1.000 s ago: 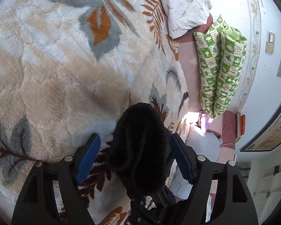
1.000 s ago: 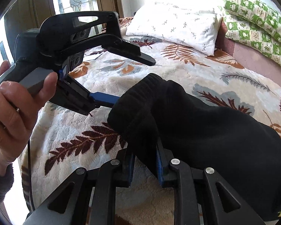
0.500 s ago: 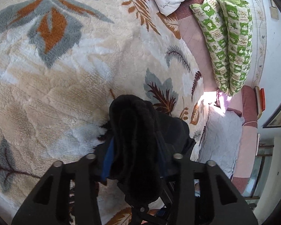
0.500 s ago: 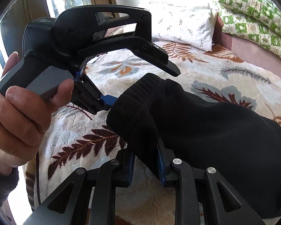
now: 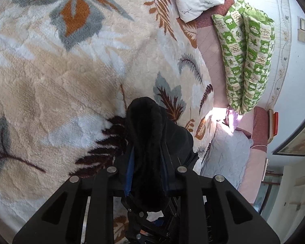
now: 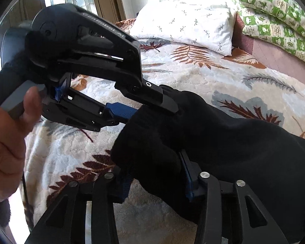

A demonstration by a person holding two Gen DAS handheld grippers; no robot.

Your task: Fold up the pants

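The black fleece pants [image 6: 223,142] lie bunched on the leaf-patterned blanket [image 6: 213,77], with one end lifted. My left gripper [image 5: 147,162] is shut on a thick fold of the pants [image 5: 145,126], which fills the space between its blue pads. From the right wrist view the left gripper [image 6: 150,105] bites the raised end from the left. My right gripper [image 6: 156,181] stands wider around the lower part of the same bunch, with black fabric between its pads; I cannot tell whether it still pinches it.
A white pillow [image 6: 185,24] and a green patterned quilt roll [image 5: 248,61] lie at the head of the bed. The bed's edge and a grey cushion [image 5: 227,152] are at the right. A hand [image 6: 6,138] holds the left gripper.
My left gripper closed on the pants end and now grips it. My right gripper's jaws have spread wider around the fabric.
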